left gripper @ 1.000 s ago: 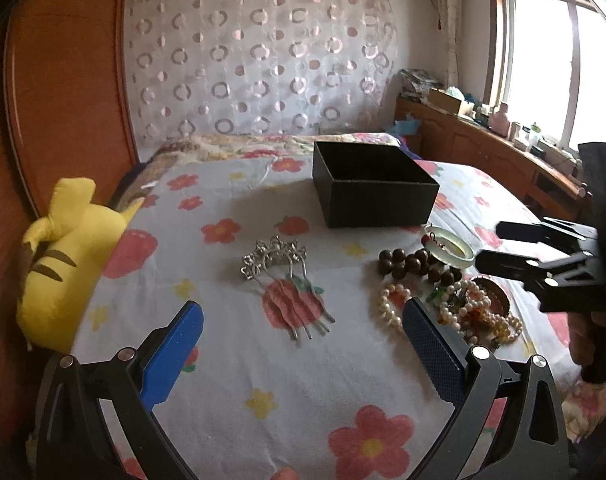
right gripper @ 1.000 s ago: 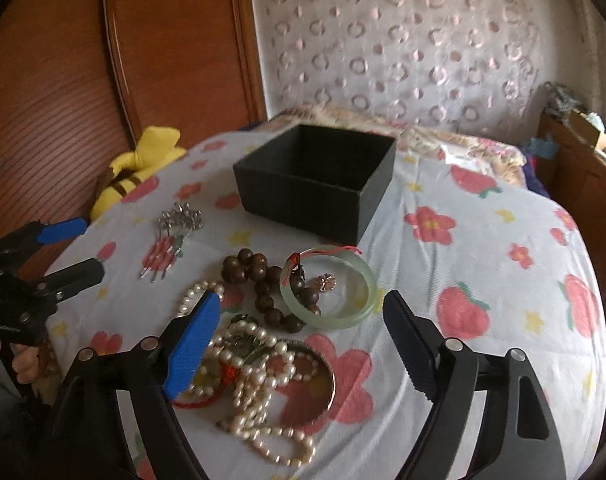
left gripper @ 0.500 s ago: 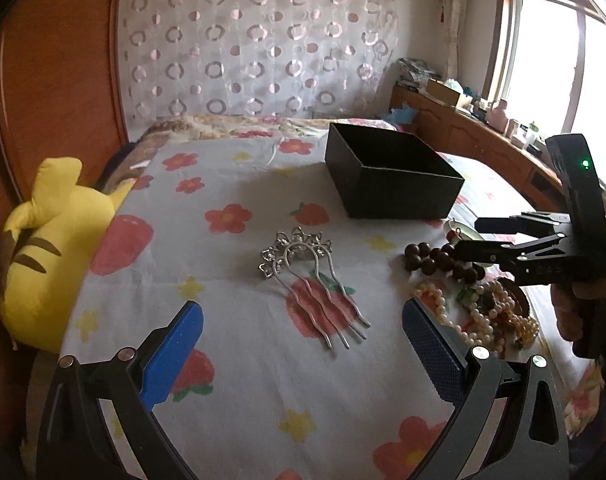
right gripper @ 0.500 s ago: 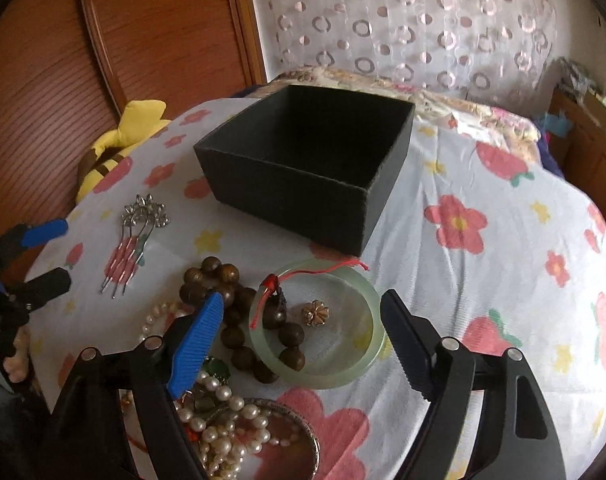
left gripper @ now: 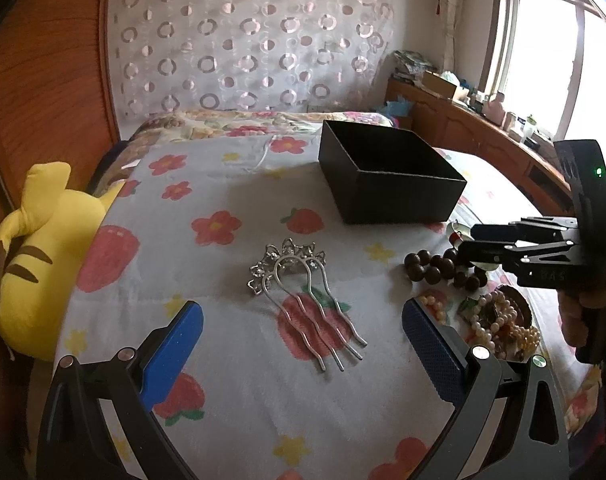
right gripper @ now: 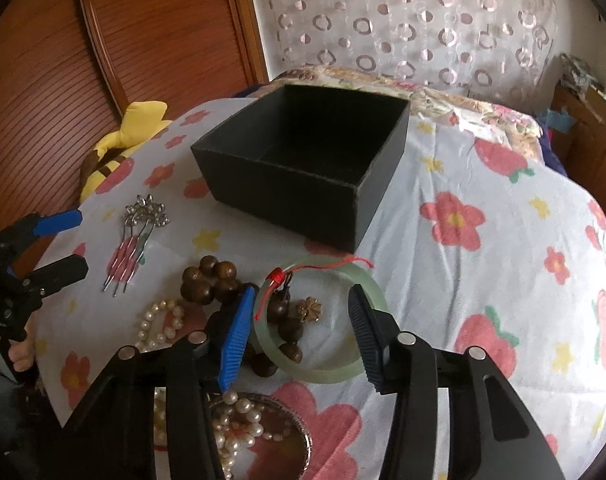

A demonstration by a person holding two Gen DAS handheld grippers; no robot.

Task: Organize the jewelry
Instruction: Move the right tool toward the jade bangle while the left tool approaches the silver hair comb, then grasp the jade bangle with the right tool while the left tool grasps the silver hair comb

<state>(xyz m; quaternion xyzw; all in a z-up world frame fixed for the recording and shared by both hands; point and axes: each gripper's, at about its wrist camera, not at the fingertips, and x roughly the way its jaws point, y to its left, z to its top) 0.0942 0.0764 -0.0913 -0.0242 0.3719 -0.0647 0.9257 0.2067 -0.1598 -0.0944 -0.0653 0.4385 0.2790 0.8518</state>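
Note:
A pale green jade bangle (right gripper: 328, 373) with a red string lies on the flowered bedspread (right gripper: 483, 280), in front of the empty black box (right gripper: 303, 184). My right gripper (right gripper: 303, 290) hangs over the bangle, its jaws closing with the ring between them; I see no pad pressing on it. Brown wooden beads (right gripper: 207, 280) lie partly inside the ring. A silver hair comb (left gripper: 303, 292) lies just ahead of my left gripper (left gripper: 303, 344), which stands open and holds nothing. The right gripper (left gripper: 475, 240) shows at the right edge of the left wrist view.
Pearl strands (right gripper: 159, 320) and a round metal dish (right gripper: 279, 428) lie near the bangle. A yellow plush toy (left gripper: 35, 264) leans on the wooden headboard (left gripper: 43, 80) at the left. A wooden sideboard (left gripper: 483, 132) with clutter runs under the window.
The right gripper moved forward over the bangle and its jaws narrowed around it. The left gripper came closer to the hair comb, still wide open.

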